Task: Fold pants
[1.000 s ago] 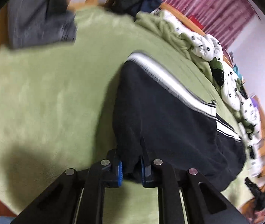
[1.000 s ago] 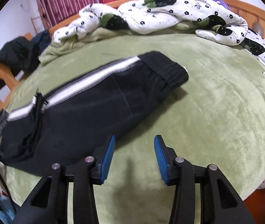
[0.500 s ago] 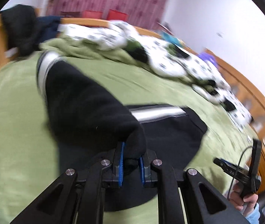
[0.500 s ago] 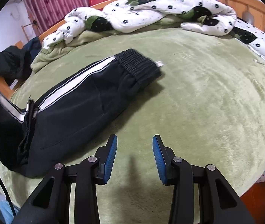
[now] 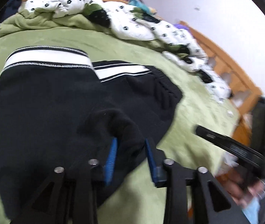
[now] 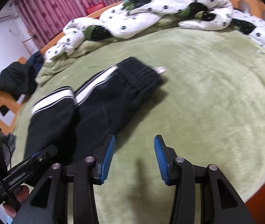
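Black pants (image 5: 48, 102) with a white side stripe lie on the green bed cover, the leg end folded over the waist half. In the right wrist view the pants (image 6: 102, 100) lie left of centre, elastic waistband (image 6: 140, 74) farthest away. My left gripper (image 5: 130, 149) has its jaws parted, with a bunched hump of black fabric still between the blue pads (image 5: 112, 156). My right gripper (image 6: 134, 155) is open and empty, hovering over the bare cover just right of the pants. The left gripper's body (image 6: 20, 169) shows at the lower left of the right wrist view.
A white spotted duvet (image 6: 151, 16) and a green blanket (image 6: 61, 67) are heaped along the far side of the bed. The wooden bed frame (image 5: 229, 67) runs around the edge. Dark clothes (image 6: 14, 78) hang on the frame at left. The green cover (image 6: 216, 93) stretches right of the pants.
My left gripper carried the pant leg over and laid it on the waist half, then its jaws parted. My right gripper stayed open, shifting slightly.
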### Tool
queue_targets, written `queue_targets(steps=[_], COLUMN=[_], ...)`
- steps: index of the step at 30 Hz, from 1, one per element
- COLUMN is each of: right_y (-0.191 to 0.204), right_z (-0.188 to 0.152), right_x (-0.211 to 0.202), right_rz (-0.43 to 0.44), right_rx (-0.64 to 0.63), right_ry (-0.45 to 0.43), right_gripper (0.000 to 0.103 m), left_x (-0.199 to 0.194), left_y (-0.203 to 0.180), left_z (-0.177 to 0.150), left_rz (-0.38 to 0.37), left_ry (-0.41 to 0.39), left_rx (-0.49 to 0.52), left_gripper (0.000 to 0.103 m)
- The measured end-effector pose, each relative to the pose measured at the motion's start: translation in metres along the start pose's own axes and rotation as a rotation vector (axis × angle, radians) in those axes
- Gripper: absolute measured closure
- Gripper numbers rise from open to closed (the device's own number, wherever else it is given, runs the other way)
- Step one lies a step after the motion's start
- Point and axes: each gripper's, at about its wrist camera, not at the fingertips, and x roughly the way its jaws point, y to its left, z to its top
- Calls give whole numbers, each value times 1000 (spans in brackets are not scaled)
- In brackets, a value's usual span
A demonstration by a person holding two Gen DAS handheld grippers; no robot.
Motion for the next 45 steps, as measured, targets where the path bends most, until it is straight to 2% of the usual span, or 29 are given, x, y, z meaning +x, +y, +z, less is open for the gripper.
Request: queue_targets(steps=[2,4,6,8,11,16,17,18,19,20,22,25,30,35,39,42,43,45], right_y=[8,22,38,56,78,96,96,98,101,105,107,108,111,91,47,3,-13,-37], right_z=[0,-1,-3,-6,-10,-17,-17,-18,-16,-13,0,28,67,95,109,116,116,114], right_x=[7,15,23,32,50,96,104,109,110,106,85,52,16,16,11,8,16,44], right_rz=[57,131,174,201,221,148,166,207,211,213,271,370,348,301,274,196,132,57], right_rx=[3,2,-16,-44,-73,-82,-64,-53,-61,-82,-76,-78,-192,-252,-223,-169,-148,-132], right_ry=[21,41,57,70,103,191,206,225,234,223,143,55,-42,-86,-138,-177,-165,-66], right_gripper=[57,57,56,56,55,55,59,77,78,85,86,87,87,87,88,88,88,87], left_x=[-35,-64,-91,-102,-106,-82,-76,-69,-63,-60,-57,-47,-27,-28,-36,-33,-30,-24], left_y=[11,26,45,62,89,109,109,109,108,107,103,95,74,55,38,22,15,7], left_z=[-8,-17,-32,-47,-71,-93,-95,-97,-100,-102,-102,-97,-82,-78,-76,-73,-72,-71], left_rz=[15,33,137,194,220,242,236,236,250,262,262,237,340,418,361,306,297,302], left_ry=[-61,-127,-175,-181,-138,-76,-70,-65,-72,-87,-119,-117,-96,-93,-97,-79,-64,-39], left_rx=[4,8,-14,-49,-113,-176,-181,-183,-190,-190,-183,-186,-155,-98,-20,60,96,158], left_gripper=[42,36,36,35,35,35,35,35,35,35,35,35,35,37,37,36,36,36])
